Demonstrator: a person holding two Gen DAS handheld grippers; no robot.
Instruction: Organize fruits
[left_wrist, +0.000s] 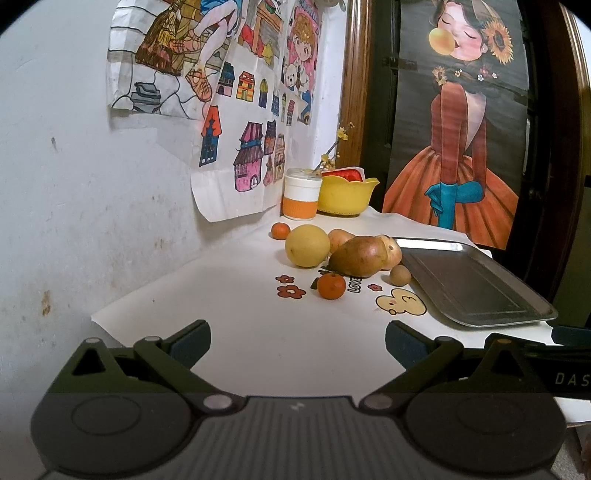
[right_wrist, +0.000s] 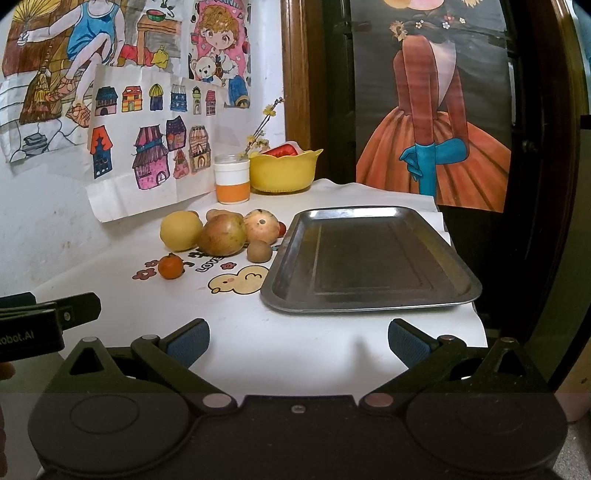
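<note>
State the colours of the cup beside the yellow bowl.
The cup is white above with an orange band below; the right wrist view shows it best.

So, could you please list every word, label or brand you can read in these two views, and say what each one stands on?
"LOVE" on the white table cover, printed beside the small orange; partly hidden by fruit in the left wrist view.
"DAS", cut off by the frame edge, on the right gripper body, seen at the right edge of the left wrist view.
"obot.AI", its start cut off, on the left gripper body, seen in the right wrist view.
Pink drawing: top lettering cropped, unreadable.
</note>
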